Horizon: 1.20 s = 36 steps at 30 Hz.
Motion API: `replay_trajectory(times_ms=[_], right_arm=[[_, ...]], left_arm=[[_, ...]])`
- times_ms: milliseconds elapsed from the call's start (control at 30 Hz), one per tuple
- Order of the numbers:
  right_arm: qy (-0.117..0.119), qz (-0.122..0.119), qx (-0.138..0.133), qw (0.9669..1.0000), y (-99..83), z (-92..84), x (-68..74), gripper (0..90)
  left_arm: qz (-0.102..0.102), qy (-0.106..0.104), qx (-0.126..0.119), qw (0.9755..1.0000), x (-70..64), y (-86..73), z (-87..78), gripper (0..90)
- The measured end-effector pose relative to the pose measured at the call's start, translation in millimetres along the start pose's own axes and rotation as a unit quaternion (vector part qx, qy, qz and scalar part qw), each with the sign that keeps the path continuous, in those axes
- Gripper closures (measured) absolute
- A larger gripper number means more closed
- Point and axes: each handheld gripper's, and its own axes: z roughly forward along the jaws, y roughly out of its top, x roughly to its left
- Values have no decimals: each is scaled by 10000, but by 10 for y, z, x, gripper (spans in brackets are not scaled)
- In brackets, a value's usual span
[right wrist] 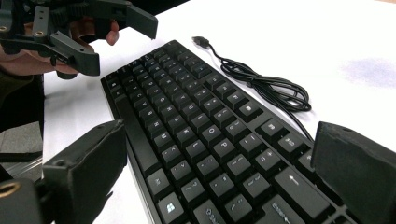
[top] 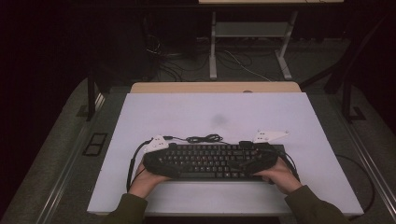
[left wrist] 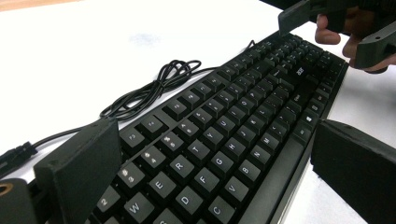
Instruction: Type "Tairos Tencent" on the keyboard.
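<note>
A black keyboard (top: 212, 161) lies near the front of the white board (top: 187, 112), its coiled cable (top: 204, 138) loose behind it. My left gripper (top: 161, 162) is open at the keyboard's left end, one jaw by the back edge and one by the front. In the left gripper view the keyboard (left wrist: 233, 116) runs between the jaws of my left gripper (left wrist: 217, 144), with the cable (left wrist: 154, 88) beside it. My right gripper (top: 259, 162) is open in the same way at the right end. In the right gripper view my right gripper (right wrist: 219, 154) straddles the keyboard (right wrist: 196, 116).
A grey smudge (top: 219, 120) marks the board behind the keyboard. The cable's plug (right wrist: 201, 42) lies free on the board. A wooden table edge (top: 215, 87) shows past the board. Farther back are a desk frame (top: 252, 42) and floor cables (top: 187, 60).
</note>
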Motion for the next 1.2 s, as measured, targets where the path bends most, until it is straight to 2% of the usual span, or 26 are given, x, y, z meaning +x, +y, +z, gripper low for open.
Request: replay_trajectory(times_ms=[433,500,633,667,800,833,867,1033,1133,1200], right_arm=[[45,-57,5,10000,81,123,18,79],[57,-70,-20,10000,84,117,13,142],[35,-107,15,9999,81,112,21,163],[66,-125,40,9999,75,108,26,208],[129,-211,172,9995,57,125,40,256],[180,-274,217,9992,51,133,47,309],[180,-274,217,9992,51,133,47,309],[303,-396,344,9982,24,126,67,428],[289,-427,457,9976,-19,105,59,536],[287,-433,471,9975,-27,101,54,560]], left_arm=[[79,-4,38,10000,-6,92,124,40],[107,30,56,9999,-9,106,163,47],[147,25,42,9999,-28,130,204,54],[158,23,25,9999,-32,130,210,57],[166,46,11,9999,-48,131,234,61],[150,27,11,9999,-49,130,242,64],[162,17,24,9999,-52,127,252,64],[203,13,116,9997,-72,106,297,64],[219,11,128,9997,-80,99,304,65],[242,15,144,9996,-80,96,309,65]])
